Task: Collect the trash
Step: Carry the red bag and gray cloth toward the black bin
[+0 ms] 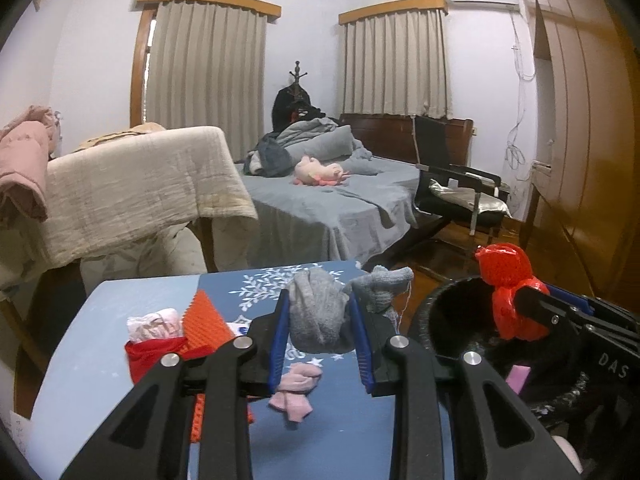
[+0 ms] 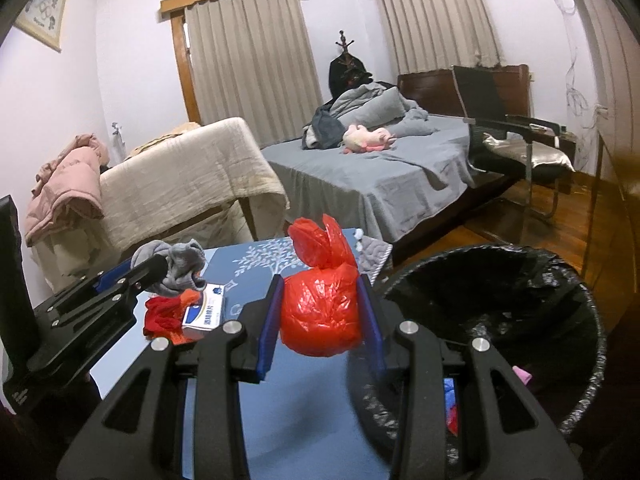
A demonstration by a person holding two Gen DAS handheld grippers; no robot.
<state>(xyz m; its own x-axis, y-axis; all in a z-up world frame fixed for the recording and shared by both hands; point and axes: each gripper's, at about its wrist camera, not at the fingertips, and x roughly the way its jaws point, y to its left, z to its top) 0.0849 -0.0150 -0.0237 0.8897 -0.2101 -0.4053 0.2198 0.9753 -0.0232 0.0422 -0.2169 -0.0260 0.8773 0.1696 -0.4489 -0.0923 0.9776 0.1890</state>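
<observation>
trash held: left jaws clamp grey sock, right jaws red bag.

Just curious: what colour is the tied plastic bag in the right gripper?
Bright red, clearest in the right wrist view.

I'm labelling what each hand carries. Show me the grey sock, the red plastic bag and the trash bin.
grey sock (image 1: 320,320): left wrist view, bunched middle.
red plastic bag (image 2: 320,312): right wrist view, bulging body.
trash bin (image 2: 576,280): right wrist view, black liner at rim.
</observation>
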